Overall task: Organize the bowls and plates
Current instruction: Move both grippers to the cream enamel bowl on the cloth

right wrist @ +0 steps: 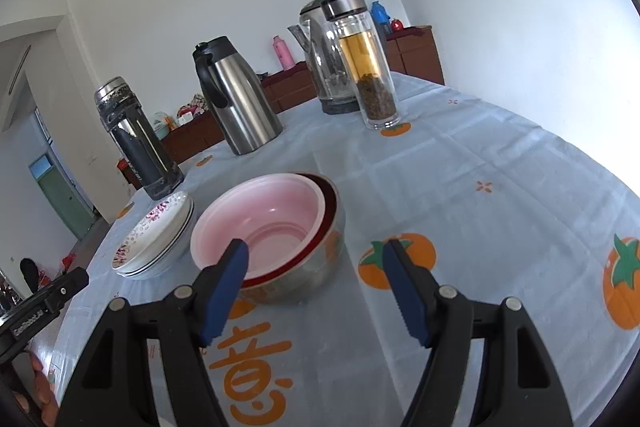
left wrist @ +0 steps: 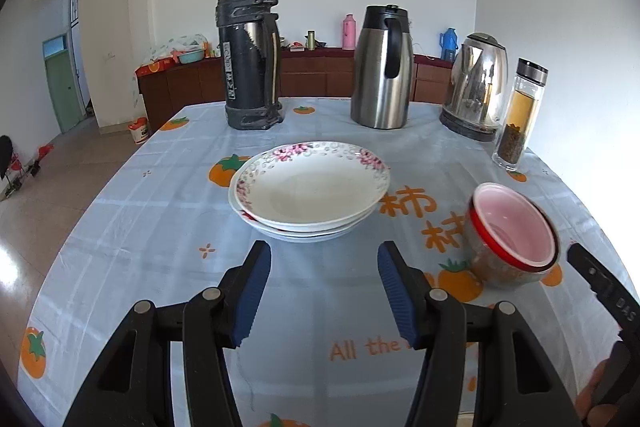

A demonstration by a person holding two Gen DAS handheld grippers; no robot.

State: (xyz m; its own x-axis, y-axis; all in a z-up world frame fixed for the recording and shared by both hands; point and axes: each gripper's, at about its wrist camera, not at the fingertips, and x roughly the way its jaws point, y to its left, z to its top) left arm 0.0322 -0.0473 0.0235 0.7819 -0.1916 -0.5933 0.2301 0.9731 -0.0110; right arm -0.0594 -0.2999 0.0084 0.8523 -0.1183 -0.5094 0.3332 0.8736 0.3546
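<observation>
Left gripper [left wrist: 324, 291]: jaws apart, nothing between the blue pads, nothing touched. It hovers over the tablecloth [left wrist: 160, 227], just short of the plate stack [left wrist: 310, 193].

Right gripper [right wrist: 316, 291]: jaws spread wide, released, not holding anything. Its left pad [right wrist: 226, 291] overlaps the near rim of the bowl stack [right wrist: 272, 239] in the right wrist view; can't tell if it actually touches. The right pad sits clear of the bowls, over bare cloth.

Landmark = plate stack, near the table's middle:
- Stack is shallow white plates, floral-rimmed one on top.
- Bowl stack just beside it on the right: pink bowl nested in a red-rimmed one, inside a steel bowl.
- Behind it, along the far edge: black flask [left wrist: 248, 55], steel carafe [left wrist: 382, 67], electric kettle [left wrist: 476, 87], glass tea bottle [left wrist: 518, 115].
</observation>
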